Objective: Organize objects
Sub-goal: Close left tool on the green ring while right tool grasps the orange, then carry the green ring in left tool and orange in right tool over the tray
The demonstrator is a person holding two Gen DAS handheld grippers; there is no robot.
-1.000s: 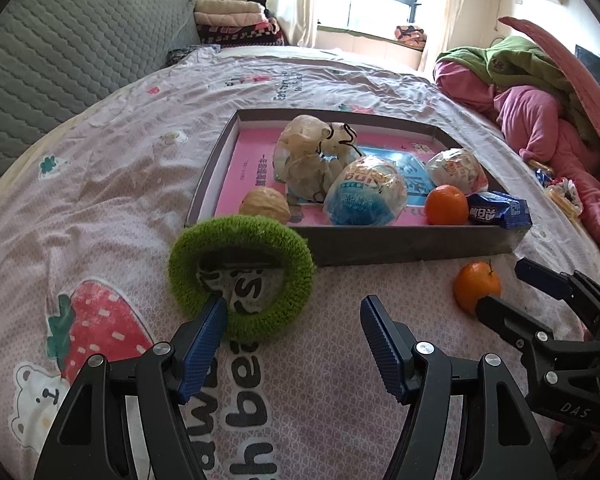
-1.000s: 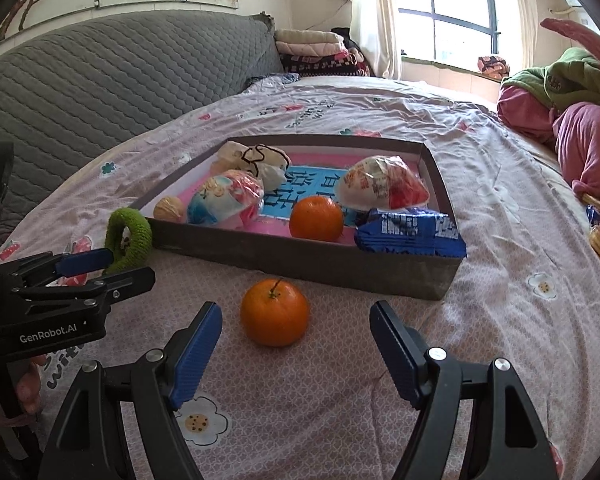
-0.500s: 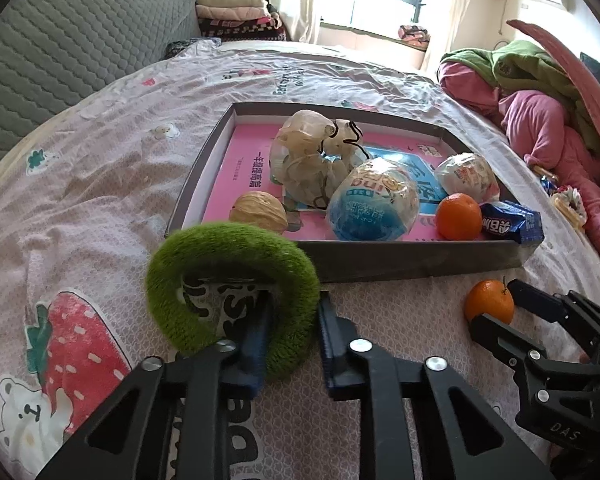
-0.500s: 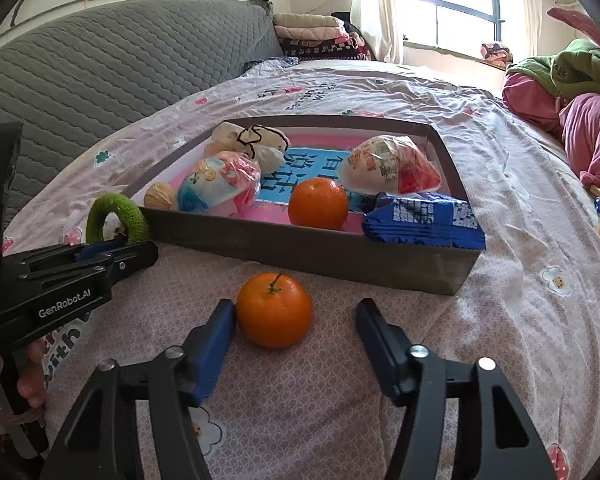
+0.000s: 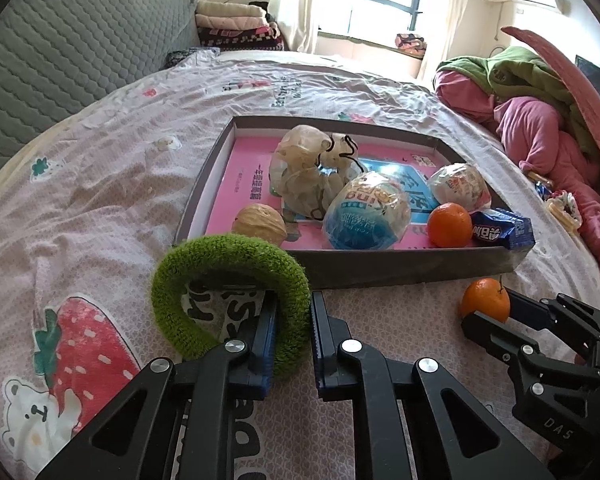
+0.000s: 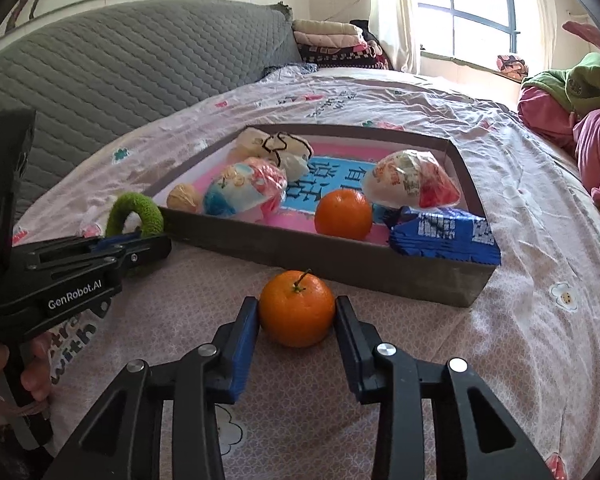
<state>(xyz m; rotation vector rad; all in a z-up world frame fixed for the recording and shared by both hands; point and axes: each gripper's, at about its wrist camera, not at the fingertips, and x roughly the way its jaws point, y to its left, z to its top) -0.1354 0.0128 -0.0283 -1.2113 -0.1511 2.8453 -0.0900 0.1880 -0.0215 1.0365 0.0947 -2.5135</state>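
Gripping two loose items for the tray, both still on the bedspread.

Lower centre, left view: left gripper point(image 5: 293, 330) closed onto the near arc of the green fuzzy ring point(image 5: 228, 296). Lower centre, right view: right gripper point(image 6: 296, 316), jaws just closed, pinching the loose orange point(image 6: 297, 309). Mid-frame: dark tray point(image 6: 340, 254), partly filled. Advice: lift straight, clear the front wall, set down in the bare pink floor at left.
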